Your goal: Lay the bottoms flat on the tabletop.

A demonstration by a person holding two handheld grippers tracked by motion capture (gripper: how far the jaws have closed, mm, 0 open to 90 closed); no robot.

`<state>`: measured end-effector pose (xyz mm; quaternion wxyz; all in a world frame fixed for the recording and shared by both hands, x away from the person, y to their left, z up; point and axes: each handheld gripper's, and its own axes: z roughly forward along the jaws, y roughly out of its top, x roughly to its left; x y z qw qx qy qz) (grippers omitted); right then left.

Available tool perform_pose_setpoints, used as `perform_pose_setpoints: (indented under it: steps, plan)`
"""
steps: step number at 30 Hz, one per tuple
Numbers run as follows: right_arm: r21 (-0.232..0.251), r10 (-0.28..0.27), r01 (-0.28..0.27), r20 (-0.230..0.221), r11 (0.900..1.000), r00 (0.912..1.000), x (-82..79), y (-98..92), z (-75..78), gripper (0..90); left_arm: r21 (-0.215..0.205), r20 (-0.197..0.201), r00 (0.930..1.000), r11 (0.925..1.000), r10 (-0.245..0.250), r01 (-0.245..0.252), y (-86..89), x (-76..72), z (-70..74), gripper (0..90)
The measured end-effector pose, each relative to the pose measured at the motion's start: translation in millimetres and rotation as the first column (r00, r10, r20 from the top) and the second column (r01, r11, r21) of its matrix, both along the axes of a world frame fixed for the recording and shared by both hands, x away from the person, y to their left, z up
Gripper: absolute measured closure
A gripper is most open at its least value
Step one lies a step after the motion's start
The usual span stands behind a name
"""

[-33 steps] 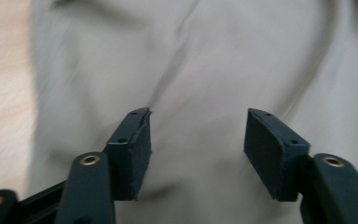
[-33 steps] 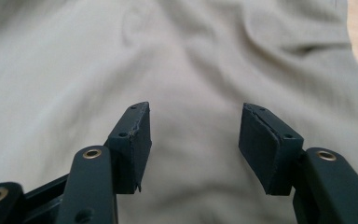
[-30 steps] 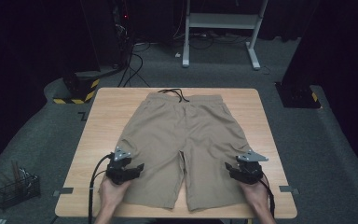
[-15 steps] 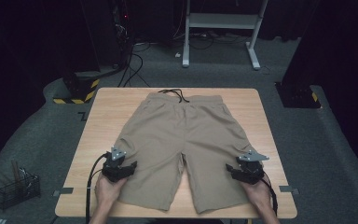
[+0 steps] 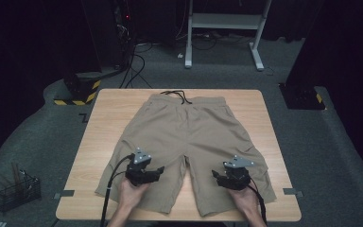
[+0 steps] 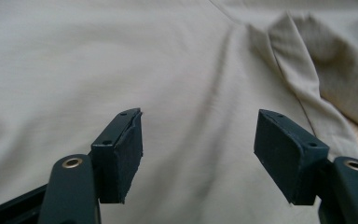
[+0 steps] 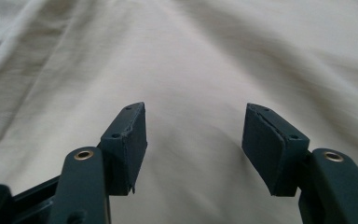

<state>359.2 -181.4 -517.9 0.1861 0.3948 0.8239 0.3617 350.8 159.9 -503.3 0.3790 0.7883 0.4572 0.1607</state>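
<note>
A pair of khaki shorts (image 5: 184,137) lies flat on the wooden table (image 5: 104,123), waistband and black drawstring (image 5: 179,96) at the far side. My left gripper (image 5: 157,171) hovers low over the shorts' left leg, its jaws apart and just opening wider. In the left gripper view the left gripper (image 6: 198,144) has only smooth cloth (image 6: 121,60) below it, nothing between the pads. My right gripper (image 5: 217,175) is over the right leg, also just opening. In the right gripper view the right gripper (image 7: 193,140) stands wide over bare fabric (image 7: 205,56).
A black wire basket (image 5: 16,191) stands on the floor at the left. Behind the table are a white desk frame (image 5: 224,28), a yellow-striped black base (image 5: 78,90) and a black block (image 5: 302,97). Bare wood borders the shorts on both sides.
Both grippers have slid inward from the legs' outer edges toward the middle of the shorts. Their jaws stand a little wider than before.
</note>
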Motion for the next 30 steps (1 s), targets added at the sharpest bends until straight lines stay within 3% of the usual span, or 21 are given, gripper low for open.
perform_pose_setpoints:
  steps: [2,3,4,7,10,30]
  plan:
    - [0.003,-0.001,0.001,-0.002,1.0,1.0,-0.7,2.1,-1.1,39.2,0.022,-0.014,0.9999,0.9998,0.0,0.0,-7.8,0.2,-8.1,32.7]
    - [0.011,0.012,-0.012,-0.036,1.0,0.9993,-0.3,5.5,-4.3,37.2,0.03,-0.023,0.9997,0.9995,0.0,0.0,-9.4,0.4,-11.6,32.6]
    - [0.011,0.012,-0.012,-0.036,1.0,0.9993,-0.3,5.5,-4.3,37.2,0.036,-0.03,0.9995,0.9993,0.002,-0.001,-10.4,-0.2,-14.7,32.6]
    - [-0.022,0.026,-0.027,-0.018,0.999,0.9995,-2.9,9.6,-4.5,36.4,0.064,0.014,0.9999,0.998,0.0,-0.001,-12.3,-5.9,-19.0,32.3]
    - [-0.014,0.032,-0.033,-0.027,0.999,0.9991,-2.2,9.2,-4.9,35.6,0.079,0.051,0.9987,0.9968,-0.002,-0.002,-15.1,-11.7,-22.7,30.7]
    - [-0.012,0.036,-0.036,-0.028,0.999,0.999,-2.1,9.0,-4.9,35.6,0.088,0.053,0.9985,0.996,0.012,-0.016,-15.2,-13.6,-22.7,28.3]
